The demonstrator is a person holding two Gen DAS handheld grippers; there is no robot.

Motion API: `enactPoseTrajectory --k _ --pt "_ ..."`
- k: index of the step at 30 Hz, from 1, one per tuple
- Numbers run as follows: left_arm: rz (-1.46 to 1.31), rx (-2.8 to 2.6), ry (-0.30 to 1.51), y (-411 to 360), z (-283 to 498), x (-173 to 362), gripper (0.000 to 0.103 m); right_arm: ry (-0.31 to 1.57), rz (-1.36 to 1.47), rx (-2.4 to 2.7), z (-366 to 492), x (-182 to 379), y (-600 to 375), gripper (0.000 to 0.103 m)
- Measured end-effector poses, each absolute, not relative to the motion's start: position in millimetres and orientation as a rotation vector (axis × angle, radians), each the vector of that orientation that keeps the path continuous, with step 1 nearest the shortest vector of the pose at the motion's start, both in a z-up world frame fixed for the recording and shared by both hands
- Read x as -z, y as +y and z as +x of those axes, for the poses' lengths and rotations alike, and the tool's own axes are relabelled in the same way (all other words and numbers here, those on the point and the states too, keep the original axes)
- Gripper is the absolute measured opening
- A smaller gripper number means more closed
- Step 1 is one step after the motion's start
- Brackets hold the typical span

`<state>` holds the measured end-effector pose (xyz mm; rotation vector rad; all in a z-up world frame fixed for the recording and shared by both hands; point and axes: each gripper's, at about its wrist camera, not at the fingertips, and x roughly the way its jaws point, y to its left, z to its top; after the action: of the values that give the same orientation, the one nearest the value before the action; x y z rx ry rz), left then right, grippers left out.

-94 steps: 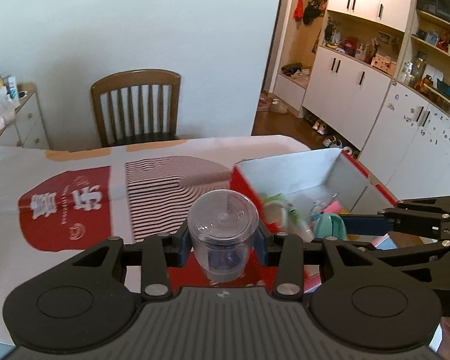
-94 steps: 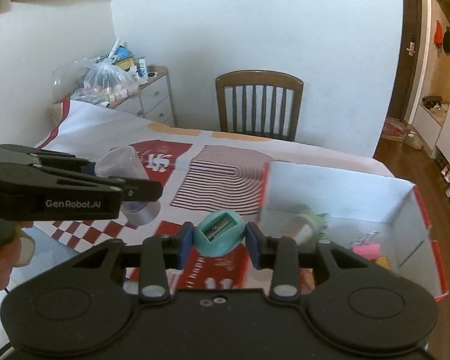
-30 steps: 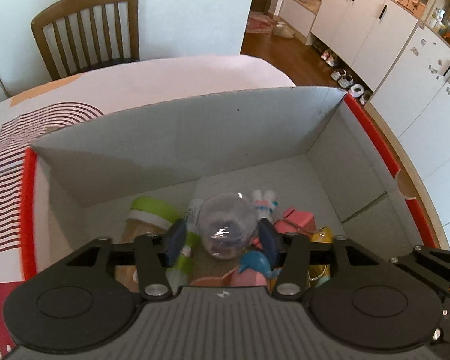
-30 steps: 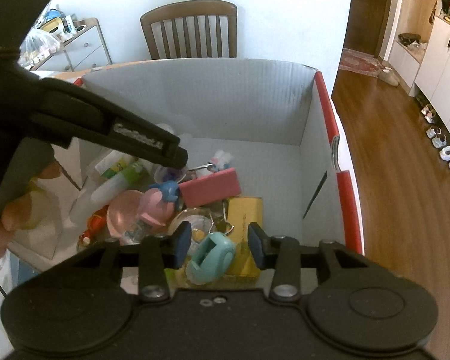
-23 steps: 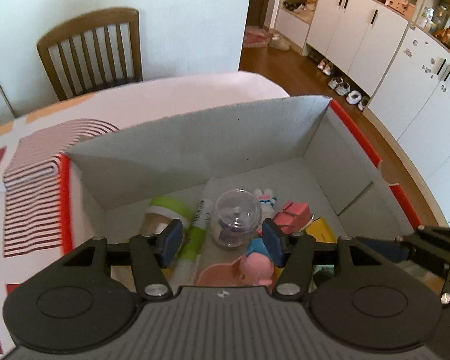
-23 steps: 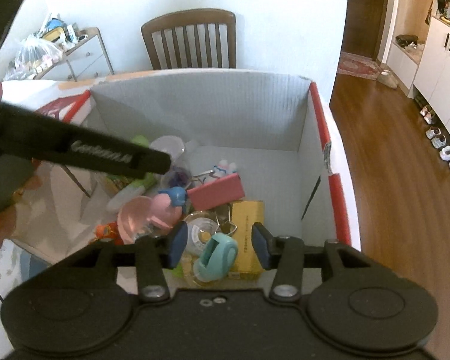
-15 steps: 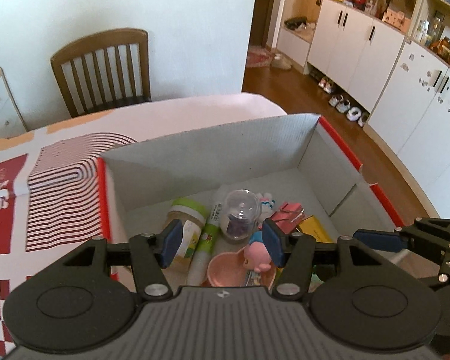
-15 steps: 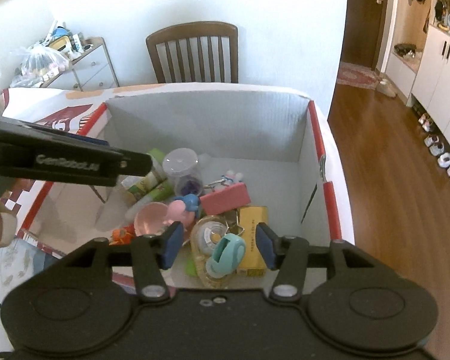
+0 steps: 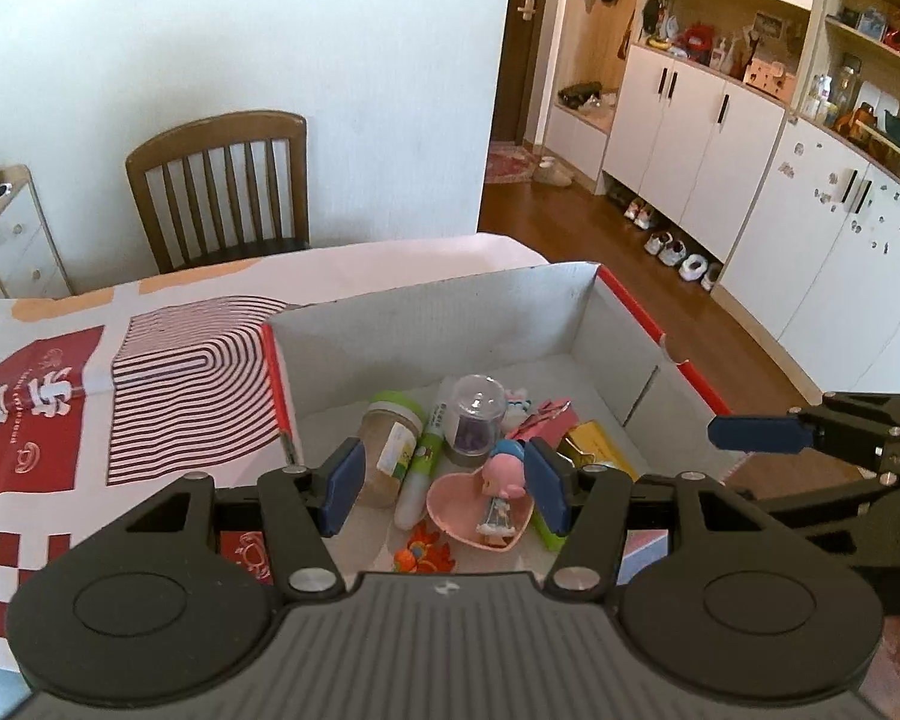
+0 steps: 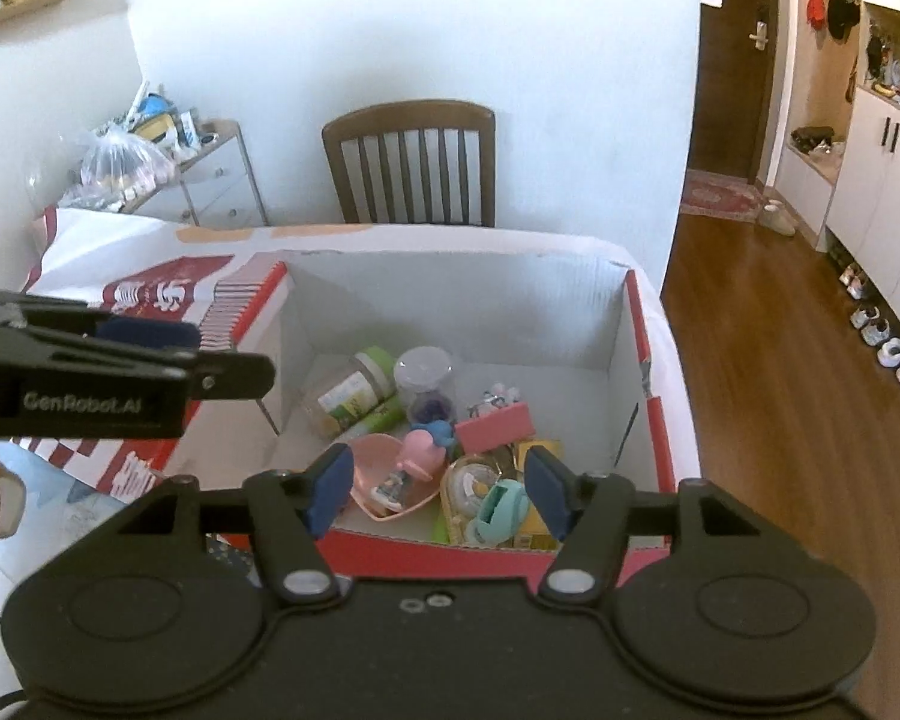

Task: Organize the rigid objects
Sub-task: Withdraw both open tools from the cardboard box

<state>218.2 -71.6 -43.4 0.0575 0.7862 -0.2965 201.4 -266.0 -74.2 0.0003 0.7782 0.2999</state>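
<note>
A red-edged cardboard box (image 9: 438, 306) (image 10: 450, 294) stands on the table, holding several small objects. Among them, the clear plastic capsule (image 9: 479, 414) (image 10: 424, 381) stands beside a green-lidded jar (image 9: 390, 438) (image 10: 354, 390). The teal pencil sharpener (image 10: 501, 510) lies at the box's near edge, next to a pink heart dish (image 9: 480, 510) (image 10: 390, 480) with a small doll. My left gripper (image 9: 444, 483) hovers open above the box with nothing between its fingers. My right gripper (image 10: 438, 495) is also above the box; its jaws are opening and empty, the sharpener lying well below them.
A patterned red and white tablecloth (image 9: 90, 396) covers the table left of the box. A wooden chair (image 9: 216, 192) (image 10: 408, 162) stands behind the table. White cabinets (image 9: 690, 138) and wooden floor (image 10: 780, 360) lie to the right. A drawer unit with bags (image 10: 150, 168) is at the far left.
Both grippers have risen and drawn back from the box. The capsule and the sharpener, released into the box, stay there. The right jaws have spread wider.
</note>
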Motion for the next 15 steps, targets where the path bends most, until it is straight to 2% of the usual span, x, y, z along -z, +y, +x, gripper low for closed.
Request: enactPoseTrajectory --k 3,10,14,15 --pt "0.062 0.291 0.765 -66.5 203.4 37.8 0.068 0.76 0.008 -0.296 191.7 68.9 -264.7 0.075" --pt "0.043 0.279 0.72 -51.0 174.3 25.9 0.068 0.732 0.021 -0.303 168.7 60.6 -260.1 0.079" --pt "0.035 0.275 0.704 -46.1 159.4 20.5 0.068 0.707 0.029 -0.302 156.3 53.6 -260.4 0.086" --pt "0.035 0.274 0.701 -46.3 157.2 18.7 0.072 0.701 0.031 -0.305 153.3 51.3 -260.7 0.087"
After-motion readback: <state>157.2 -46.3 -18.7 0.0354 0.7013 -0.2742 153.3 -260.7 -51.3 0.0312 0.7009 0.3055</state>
